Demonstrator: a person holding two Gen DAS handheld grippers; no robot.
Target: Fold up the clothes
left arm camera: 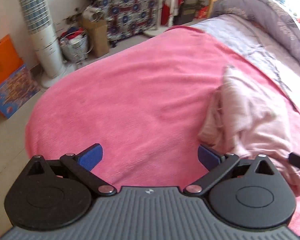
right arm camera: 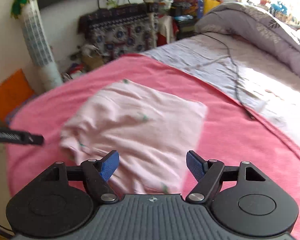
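A pale pink garment (right arm camera: pixel 134 124) with small green marks lies folded into a rough rectangle on a pink blanket (right arm camera: pixel 230 132) spread over the bed. My right gripper (right arm camera: pixel 152 165) hovers over the garment's near edge, open, with its blue pads apart and nothing pinched between them. In the left wrist view the same garment (left arm camera: pixel 246 120) lies bunched at the right. My left gripper (left arm camera: pixel 150 156) is open over bare pink blanket (left arm camera: pixel 130 100), left of the garment; its right pad (left arm camera: pixel 208 156) sits close to the cloth's edge. The left gripper's finger (right arm camera: pixel 18 137) pokes into the right wrist view from the left.
A grey quilt (right arm camera: pixel 270 32) is heaped at the far right of the bed, and a dark cable (right arm camera: pixel 236 74) runs across the pale sheet (right arm camera: pixel 210 60). On the floor to the left stand a white tower fan (left arm camera: pixel 44 36), an orange box (left arm camera: pixel 2 60) and a patterned cabinet (left arm camera: pixel 128 12).
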